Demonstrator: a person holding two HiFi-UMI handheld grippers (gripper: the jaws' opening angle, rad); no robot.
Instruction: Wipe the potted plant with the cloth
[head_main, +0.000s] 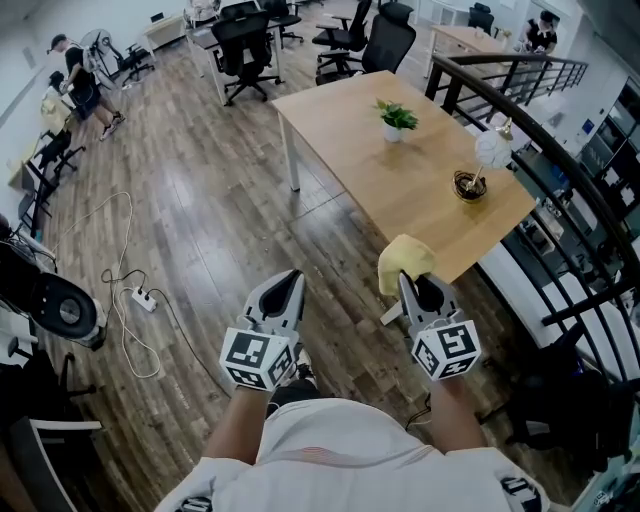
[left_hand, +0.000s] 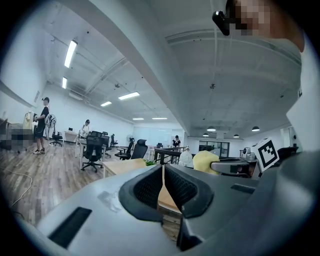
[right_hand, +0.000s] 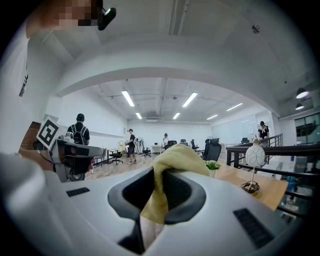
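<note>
A small green potted plant (head_main: 396, 120) in a white pot stands near the far end of a wooden table (head_main: 400, 190); it also peeks out in the right gripper view as the potted plant (right_hand: 213, 166). My right gripper (head_main: 413, 283) is shut on a yellow cloth (head_main: 404, 262), which bunches over the jaws, the same cloth (right_hand: 172, 170) filling the right gripper view. It hovers at the table's near corner, well short of the plant. My left gripper (head_main: 291, 285) is shut and empty, over the floor to the left of the table.
A white ornament on a dark dish (head_main: 472, 182) stands near the table's right edge. A black stair railing (head_main: 560, 200) runs along the right. Office chairs (head_main: 375, 45) stand beyond the table. A power strip and cables (head_main: 140, 297) lie on the floor at left.
</note>
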